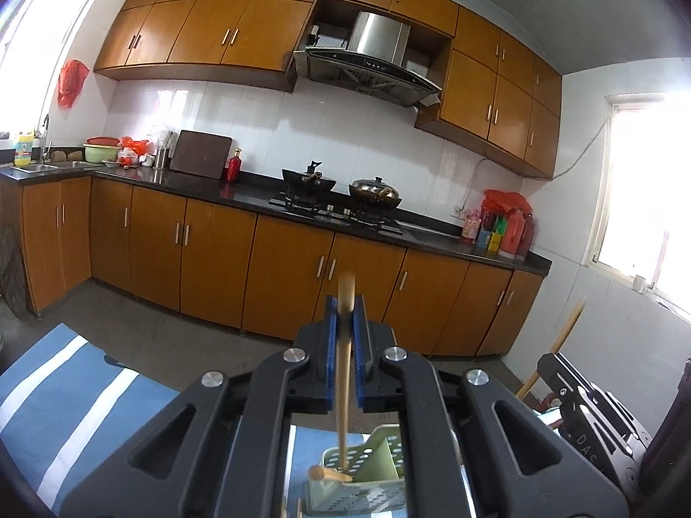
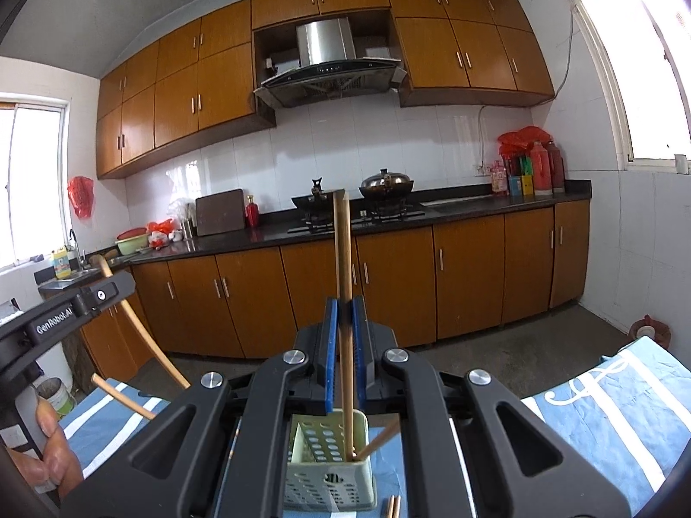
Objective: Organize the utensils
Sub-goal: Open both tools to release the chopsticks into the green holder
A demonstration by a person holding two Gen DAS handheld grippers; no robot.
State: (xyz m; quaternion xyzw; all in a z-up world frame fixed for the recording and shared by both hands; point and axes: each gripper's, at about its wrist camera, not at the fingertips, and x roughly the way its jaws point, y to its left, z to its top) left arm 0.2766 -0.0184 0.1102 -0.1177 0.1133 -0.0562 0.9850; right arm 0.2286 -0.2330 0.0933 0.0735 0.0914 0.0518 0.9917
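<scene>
left gripper (image 1: pixel 345 328): clamped on wooden utensil (image 1: pixel 344 371), lower end in holder
right gripper (image 2: pixel 345 328): clamped on chopstick (image 2: pixel 344 302), tip inside holder
holder (image 2: pixel 328 470): green perforated basket, on blue striped cloth (image 2: pixel 604 423)

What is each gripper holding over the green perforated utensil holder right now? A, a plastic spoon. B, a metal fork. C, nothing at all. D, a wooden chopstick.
D: the left gripper and the right gripper each clamp a wooden chopstick between blue pads, its lower end reaching into the green holder.
</scene>
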